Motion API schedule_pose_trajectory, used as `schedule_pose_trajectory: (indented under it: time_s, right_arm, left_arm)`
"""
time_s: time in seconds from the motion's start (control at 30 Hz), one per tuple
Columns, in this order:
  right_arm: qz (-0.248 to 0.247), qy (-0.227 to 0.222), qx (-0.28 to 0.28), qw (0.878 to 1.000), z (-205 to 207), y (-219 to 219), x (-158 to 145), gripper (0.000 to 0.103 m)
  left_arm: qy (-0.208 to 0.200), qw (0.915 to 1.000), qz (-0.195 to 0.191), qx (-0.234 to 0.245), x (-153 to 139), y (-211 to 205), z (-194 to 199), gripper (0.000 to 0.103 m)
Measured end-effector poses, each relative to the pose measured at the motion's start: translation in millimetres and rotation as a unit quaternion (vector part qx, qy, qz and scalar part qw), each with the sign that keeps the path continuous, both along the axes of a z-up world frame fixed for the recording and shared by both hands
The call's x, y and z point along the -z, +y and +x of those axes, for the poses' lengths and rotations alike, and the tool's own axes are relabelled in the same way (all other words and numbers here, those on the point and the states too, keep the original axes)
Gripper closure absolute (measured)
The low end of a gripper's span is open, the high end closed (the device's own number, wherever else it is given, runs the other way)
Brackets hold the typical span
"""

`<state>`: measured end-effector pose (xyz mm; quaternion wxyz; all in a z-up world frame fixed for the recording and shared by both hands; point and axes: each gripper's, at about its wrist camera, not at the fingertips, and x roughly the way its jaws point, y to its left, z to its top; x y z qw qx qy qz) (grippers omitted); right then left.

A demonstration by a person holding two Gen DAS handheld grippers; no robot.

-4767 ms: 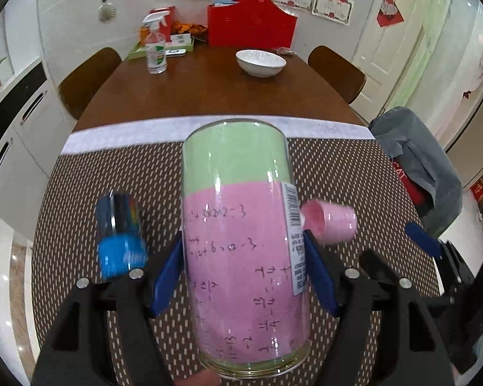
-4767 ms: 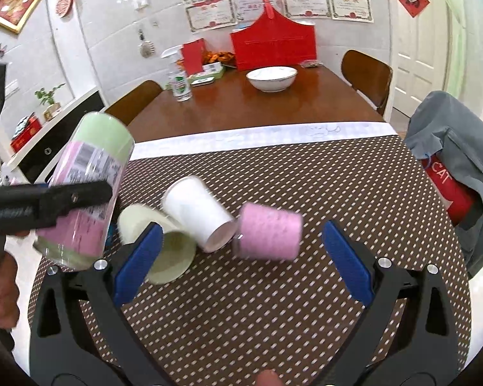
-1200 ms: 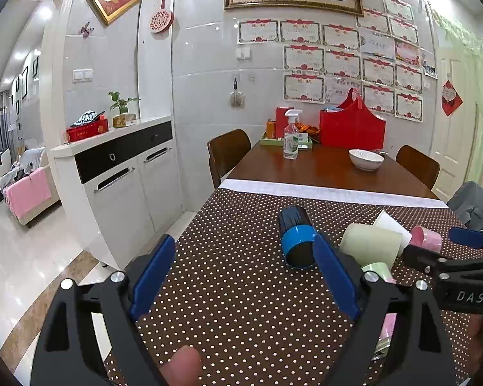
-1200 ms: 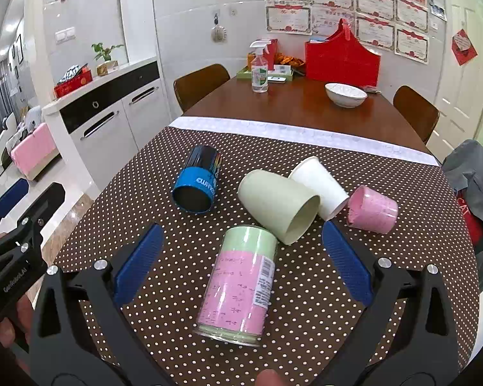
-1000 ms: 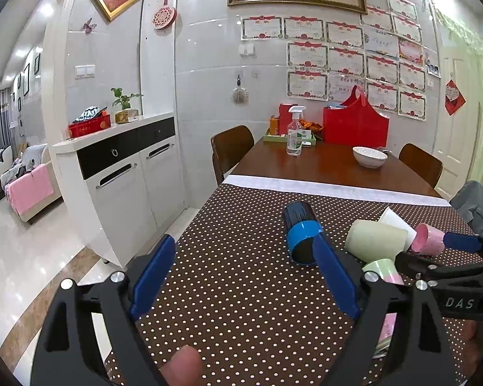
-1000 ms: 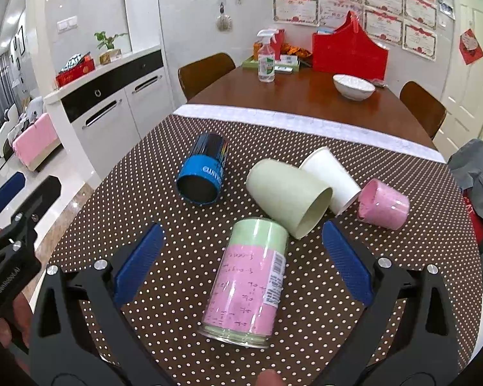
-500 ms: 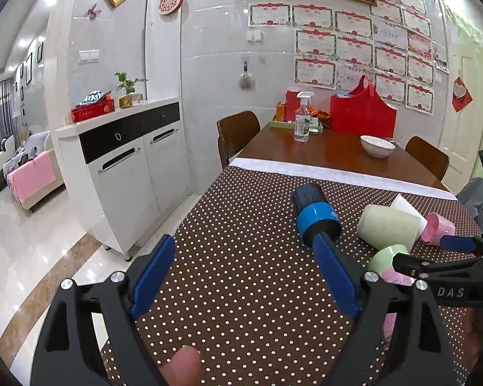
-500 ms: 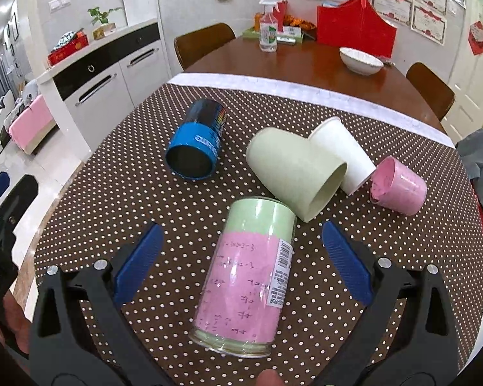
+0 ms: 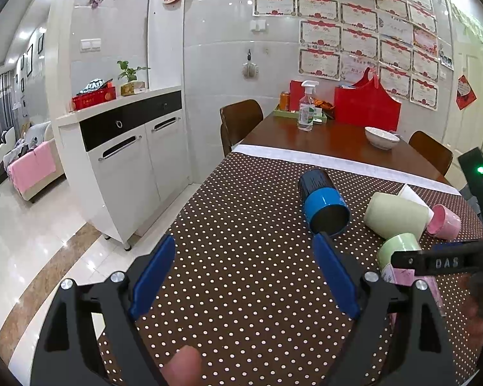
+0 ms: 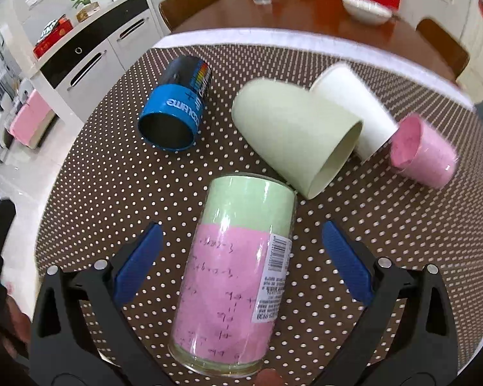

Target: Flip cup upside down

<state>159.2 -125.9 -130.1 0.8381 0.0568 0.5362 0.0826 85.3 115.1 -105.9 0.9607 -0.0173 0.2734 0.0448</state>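
A tall glass cup with a pink and green paper lining [image 10: 238,260] stands upside down on the dotted mat [image 10: 112,173], green end up. My right gripper [image 10: 241,254] is open with its blue pads on either side of this cup, not touching it. The cup's green top also shows in the left wrist view [image 9: 399,251], behind the right gripper. My left gripper [image 9: 241,273] is open and empty above the mat's left part. A blue and black cup [image 10: 174,109] lies on its side, also in the left wrist view [image 9: 322,197].
A pale green cup [image 10: 293,135], a white cup [image 10: 354,103] and a small pink cup [image 10: 421,154] lie on their sides beyond the glass cup. A white bowl [image 9: 381,137], a spray bottle [image 9: 306,106] and a red bag [image 9: 367,106] stand on the far table. A white cabinet [image 9: 128,160] stands to the left.
The left gripper let go of the pink and green cup and drew back left. The right gripper has moved down and forward until its open pads flank that cup.
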Motion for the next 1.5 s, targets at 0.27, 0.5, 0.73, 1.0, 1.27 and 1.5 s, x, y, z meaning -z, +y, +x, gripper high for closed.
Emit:
schedule_pose_trajectory:
  time_s: [0.27, 0.5, 0.73, 1.0, 1.27, 1.5]
  right_arm:
    - [0.001, 0.038, -0.005, 0.999, 13.8, 2.0, 7.1, 0.006]
    - [-0.003, 0.066, -0.014, 0.998, 22.8, 7.6, 16.6, 0.017]
    - [-0.004, 0.067, -0.030, 0.997, 28.4, 13.5, 19.4, 0.030]
    - [0.054, 0.036, -0.033, 0.997, 14.9, 6.4, 11.8, 0.031]
    - [0.105, -0.048, -0.032, 0.993, -10.1, -8.3, -13.5, 0.032]
    - [0.085, -0.173, -0.024, 0.981, -34.6, -5.8, -42.3, 0.033]
  left_arm:
    - [0.003, 1.0000, -0.003, 0.008, 3.6, -5.1, -0.2, 0.017]
    - [0.003, 0.9999, -0.001, 0.013, 3.4, -10.0, -1.9, 0.017]
    - [0.006, 0.9999, -0.001, 0.010, 4.0, -8.3, -1.9, 0.017]
    - [0.007, 0.9999, 0.001, 0.009, 3.5, -7.9, -0.6, 0.017]
    - [0.005, 0.9999, 0.008, 0.009, -1.5, -12.0, -1.8, 0.017]
    - [-0.002, 0.9999, 0.009, 0.005, -8.9, -16.2, -6.1, 0.017]
